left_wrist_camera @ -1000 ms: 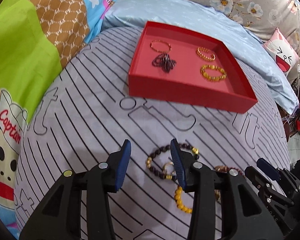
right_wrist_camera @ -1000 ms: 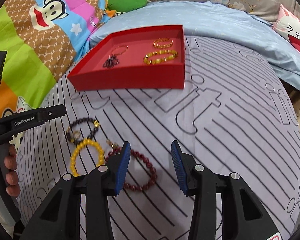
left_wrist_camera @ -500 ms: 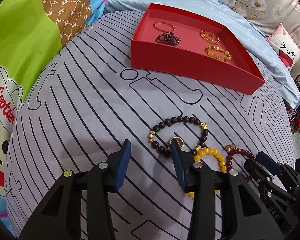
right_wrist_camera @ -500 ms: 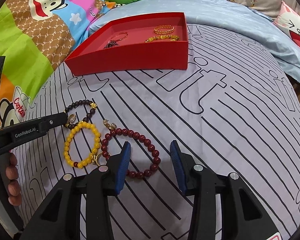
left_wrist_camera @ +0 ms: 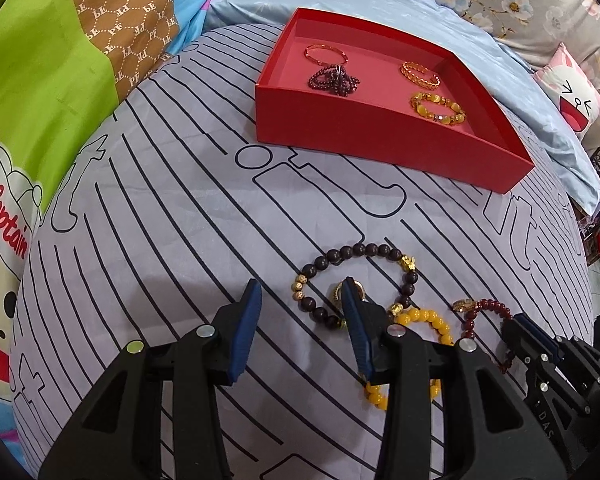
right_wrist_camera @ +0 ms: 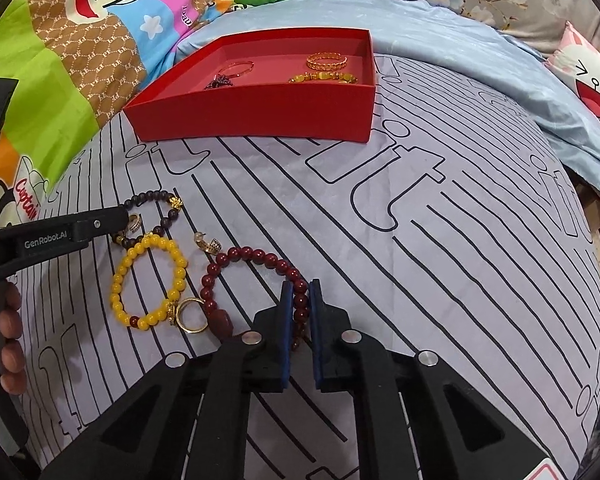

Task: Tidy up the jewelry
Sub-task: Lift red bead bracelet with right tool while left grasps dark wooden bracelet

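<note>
1. We see our right gripper [right_wrist_camera: 300, 292] clamped on the dark red bead bracelet [right_wrist_camera: 256, 258], lying on the striped sheet [right_wrist_camera: 420, 240].
2. Our left gripper [left_wrist_camera: 302, 300] hangs open over the brown bracelet [left_wrist_camera: 356, 250]; the red tray [left_wrist_camera: 380, 136] sits beyond.

open striped sheet [right_wrist_camera: 440, 240] before red tray [right_wrist_camera: 260, 114], bracelets [right_wrist_camera: 148, 280] clustered left

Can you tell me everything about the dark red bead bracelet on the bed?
The dark red bead bracelet is a loop of round, glossy beads with one bigger oval bead and a small gold charm. It lies flat on the striped grey sheet, right of the yellow bracelet. The right hand-held gripper is shut on its beads.
</note>
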`<state>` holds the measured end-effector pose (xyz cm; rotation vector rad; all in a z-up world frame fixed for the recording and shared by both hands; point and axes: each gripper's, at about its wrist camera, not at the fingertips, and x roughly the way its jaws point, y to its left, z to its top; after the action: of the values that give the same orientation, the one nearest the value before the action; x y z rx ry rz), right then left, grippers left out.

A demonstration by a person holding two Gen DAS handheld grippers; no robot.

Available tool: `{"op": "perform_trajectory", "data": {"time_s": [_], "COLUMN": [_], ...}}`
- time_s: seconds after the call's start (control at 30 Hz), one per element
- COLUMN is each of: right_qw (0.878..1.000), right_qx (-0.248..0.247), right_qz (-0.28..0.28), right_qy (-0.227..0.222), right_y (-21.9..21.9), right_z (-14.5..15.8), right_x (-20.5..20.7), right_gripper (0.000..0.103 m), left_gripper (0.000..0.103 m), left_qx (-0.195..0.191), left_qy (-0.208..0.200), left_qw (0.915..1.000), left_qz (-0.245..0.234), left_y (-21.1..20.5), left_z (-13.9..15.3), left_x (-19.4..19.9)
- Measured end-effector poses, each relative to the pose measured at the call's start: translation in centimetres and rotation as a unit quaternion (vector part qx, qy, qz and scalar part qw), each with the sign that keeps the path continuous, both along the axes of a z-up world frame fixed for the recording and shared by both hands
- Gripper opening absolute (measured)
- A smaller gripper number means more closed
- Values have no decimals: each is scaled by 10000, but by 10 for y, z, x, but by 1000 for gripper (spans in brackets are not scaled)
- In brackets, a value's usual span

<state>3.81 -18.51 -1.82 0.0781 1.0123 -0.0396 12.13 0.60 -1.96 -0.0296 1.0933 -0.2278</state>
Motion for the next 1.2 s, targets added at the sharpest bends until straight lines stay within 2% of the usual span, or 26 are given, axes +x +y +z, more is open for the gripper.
{"op": "perform_trajectory", "data": {"time_s": [0.23,0.43,0.7,0.87,1.2], "right_qw": [9999,9998,9997,9991,9983], "right_qx": [139,195,245,418,573], "right_qz": [-13,-16,-17,-48,-7], "right_qy": [44,51,61,95,-123], "right_y": [-1,-1,-1,-2,0], "right_z": [0,0,0,1,22], "right_x": [-1,0,1,0,-5], "right_gripper": [8,8,8,8,8], "left_gripper": [39,36,15,8,7], "left_qx": [65,285,340,74,-185], "left_qy": [-99,-246,-360,-211,-218], "left_qw": [9999,9989,9981,9990,9988], "left_qz": [-91,-271,-374,-379,-405], "left_y": [-9,-18,-20,-16,-14], "left_z": [0,-2,-2,0,17], "left_x": [6,7,3,3,-8]}}
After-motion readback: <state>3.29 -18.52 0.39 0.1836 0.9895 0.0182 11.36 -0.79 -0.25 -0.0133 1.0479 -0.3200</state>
